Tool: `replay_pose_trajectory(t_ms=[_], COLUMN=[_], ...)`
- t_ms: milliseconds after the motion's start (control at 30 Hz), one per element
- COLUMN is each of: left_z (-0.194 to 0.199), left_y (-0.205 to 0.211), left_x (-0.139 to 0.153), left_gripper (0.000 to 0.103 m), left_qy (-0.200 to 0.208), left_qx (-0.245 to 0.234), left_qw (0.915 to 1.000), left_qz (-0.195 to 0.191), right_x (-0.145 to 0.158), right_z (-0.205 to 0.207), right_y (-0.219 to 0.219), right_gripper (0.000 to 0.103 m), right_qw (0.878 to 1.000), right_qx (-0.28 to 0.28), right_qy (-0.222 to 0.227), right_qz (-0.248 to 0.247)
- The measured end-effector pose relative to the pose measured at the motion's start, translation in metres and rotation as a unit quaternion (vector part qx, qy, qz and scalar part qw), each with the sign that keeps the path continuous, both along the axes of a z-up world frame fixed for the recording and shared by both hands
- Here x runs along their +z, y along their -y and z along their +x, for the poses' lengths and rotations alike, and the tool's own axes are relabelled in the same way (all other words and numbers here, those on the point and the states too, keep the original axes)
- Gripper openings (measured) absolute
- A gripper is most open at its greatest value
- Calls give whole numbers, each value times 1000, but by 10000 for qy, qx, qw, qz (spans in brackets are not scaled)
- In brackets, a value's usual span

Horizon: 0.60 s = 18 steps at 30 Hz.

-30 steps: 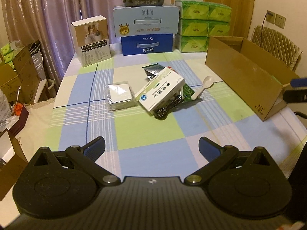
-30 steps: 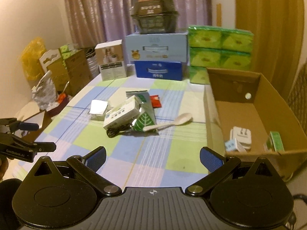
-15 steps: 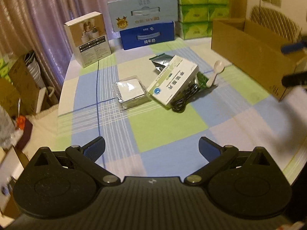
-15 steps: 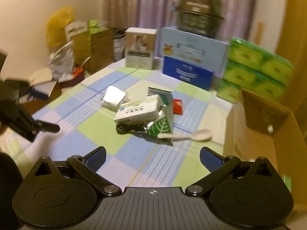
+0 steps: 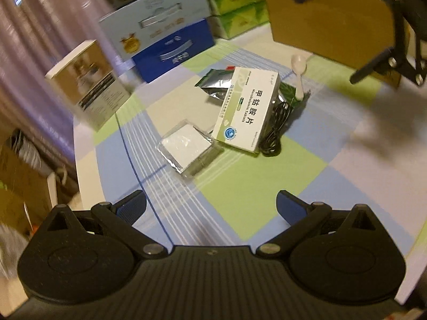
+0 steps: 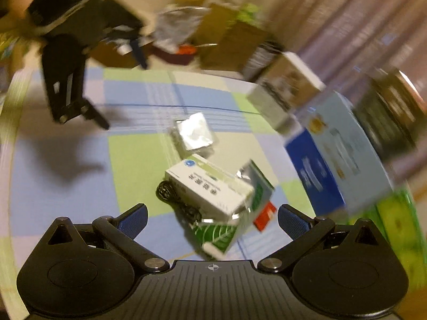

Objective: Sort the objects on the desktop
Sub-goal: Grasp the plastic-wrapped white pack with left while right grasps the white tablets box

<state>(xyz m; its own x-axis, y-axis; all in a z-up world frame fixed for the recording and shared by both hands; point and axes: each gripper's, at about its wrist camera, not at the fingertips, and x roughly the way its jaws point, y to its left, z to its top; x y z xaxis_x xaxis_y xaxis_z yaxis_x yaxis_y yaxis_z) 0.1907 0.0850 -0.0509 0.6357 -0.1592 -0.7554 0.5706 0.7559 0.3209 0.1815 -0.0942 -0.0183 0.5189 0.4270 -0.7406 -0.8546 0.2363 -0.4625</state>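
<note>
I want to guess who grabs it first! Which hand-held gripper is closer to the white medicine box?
Right. The right hand-held gripper hangs open just above the white medicine box. The left hand-held gripper is open too, farther back across the checked tablecloth.

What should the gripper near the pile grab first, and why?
Probably the right gripper should ease down onto the white medicine box. Its jaws are open and empty, the box lies on top of the pile between them, over the black cable and green packet, so lifting it first frees what lies beneath.
</note>
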Motion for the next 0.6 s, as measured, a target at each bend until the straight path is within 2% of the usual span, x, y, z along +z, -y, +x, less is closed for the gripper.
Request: replay_pose_trajectory(t_ms=[200, 333, 500, 600], left_z=[35, 55, 76, 89], left_y=[-2, 1, 7, 11], left_x=[-13, -22, -44, -56], left_gripper=[102, 102, 102, 102], left_qy=[120, 126, 112, 207], left_qx=[-627, -1063, -1624, -1764], left_qw=[9971, 9924, 9823, 9787], left_qz=[426, 615, 924, 1028], right_x=[-21, -35, -50, -57], right_z=[33, 55, 74, 79], right_y=[-26, -39, -52, -61], right_gripper=[101, 101, 101, 98], right_qw=[9949, 9886, 9833, 9811], right_qx=[764, 1079, 1267, 1374], right_qy=[42, 32, -89, -123], right_qz=[-652, -1051, -1303, -1357])
